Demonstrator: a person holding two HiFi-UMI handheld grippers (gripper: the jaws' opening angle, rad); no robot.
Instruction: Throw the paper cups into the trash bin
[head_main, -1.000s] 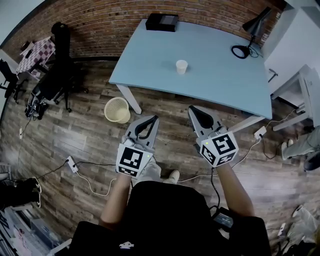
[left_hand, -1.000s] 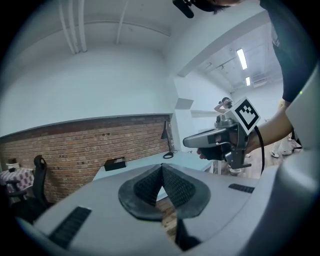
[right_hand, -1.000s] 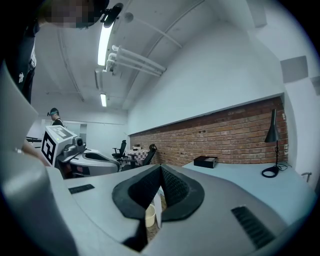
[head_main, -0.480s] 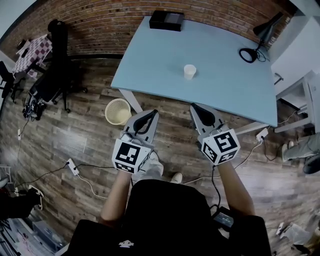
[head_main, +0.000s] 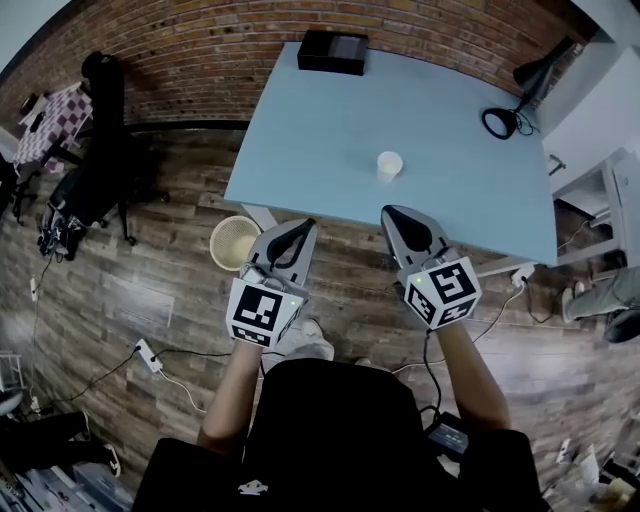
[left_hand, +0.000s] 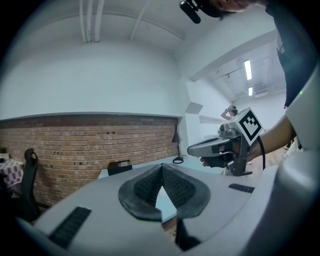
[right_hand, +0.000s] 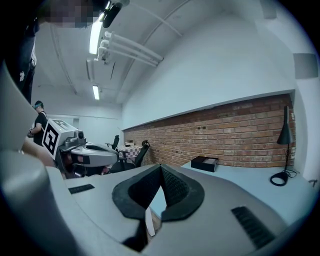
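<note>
Cup (head_main: 390, 165) stood upright on the table (head_main: 320, 120), just beyond the right gripper (head_main: 392, 213). The bin (head_main: 233, 241) sat on the floor beside the table's near-left leg, close to the left gripper (head_main: 303, 226). Both grippers' jaws were pressed together at the tips.

The person is holding the left arm (head_main: 232, 390) and right arm (head_main: 470, 375) out forward, side by side. The left gripper (head_main: 303, 224) and right gripper (head_main: 392, 211) are pointing ahead, fingers (left_hand: 142, 189) pressing together at the tips, gripping nothing.
</note>
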